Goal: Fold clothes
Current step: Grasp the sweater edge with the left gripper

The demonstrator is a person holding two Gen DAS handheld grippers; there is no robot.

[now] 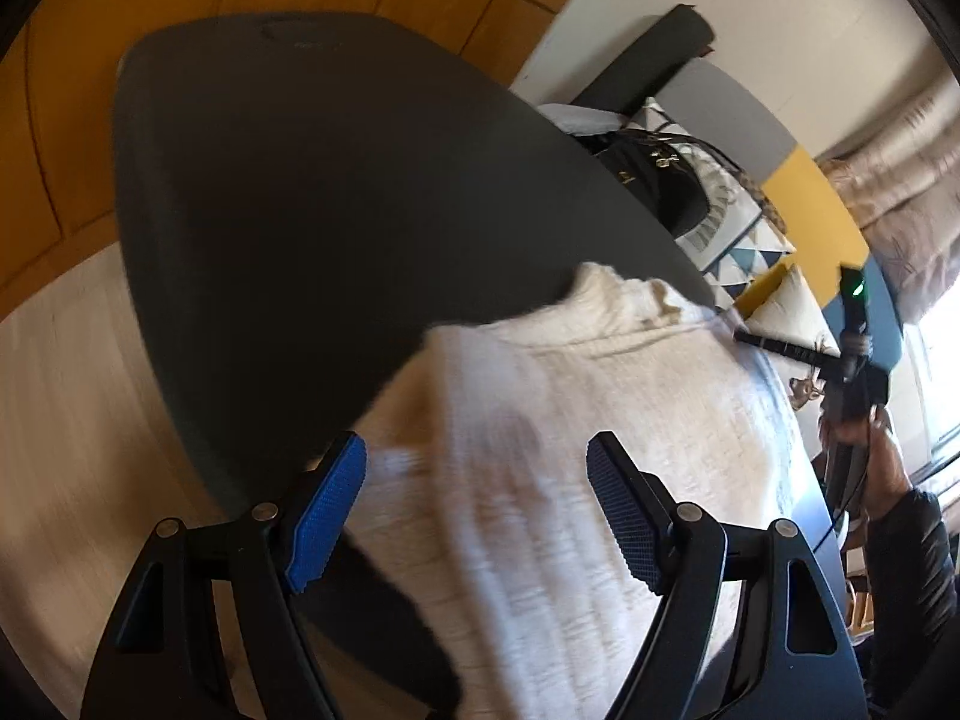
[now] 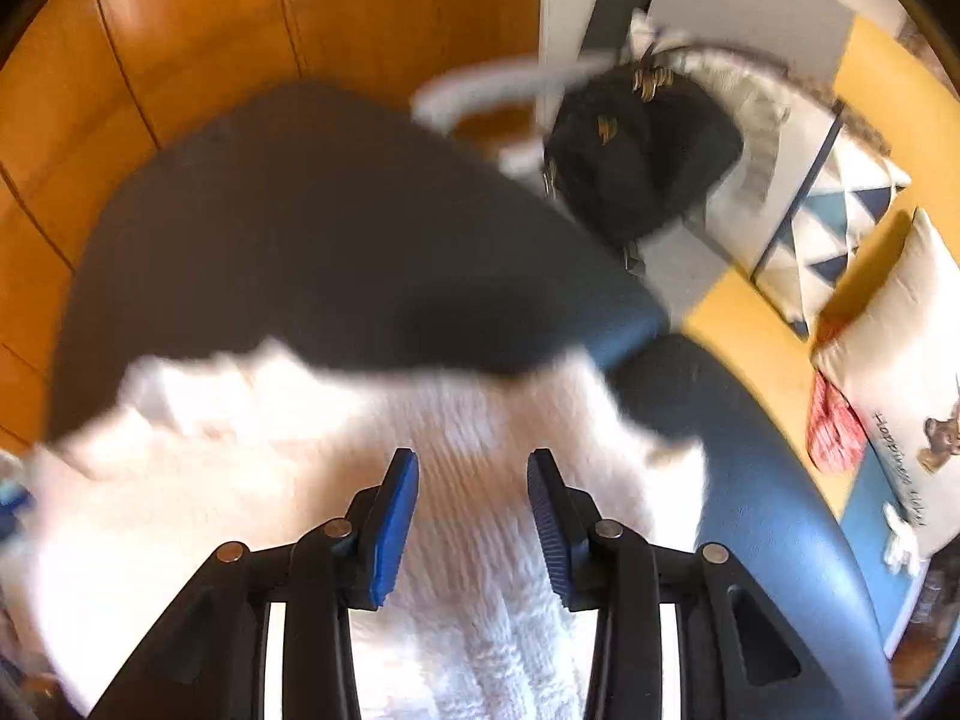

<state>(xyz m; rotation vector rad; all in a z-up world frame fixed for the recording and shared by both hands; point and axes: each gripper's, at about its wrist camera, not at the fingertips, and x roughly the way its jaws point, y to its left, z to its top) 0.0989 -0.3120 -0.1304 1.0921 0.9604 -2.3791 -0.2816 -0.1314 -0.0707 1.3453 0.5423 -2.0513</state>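
White knit sweater [image 2: 468, 420] is lying soft, floppy (probably light); take an edge. Both claws, left [image 1: 477, 516] and right [image 2: 471, 516], are gaping empty.

Cream knit garment [image 1: 576, 420] on dark table [image 1: 312, 192]

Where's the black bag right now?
The black bag sits past the dark table's far right edge, upper right in both wrist views, beside the patterned cushion.
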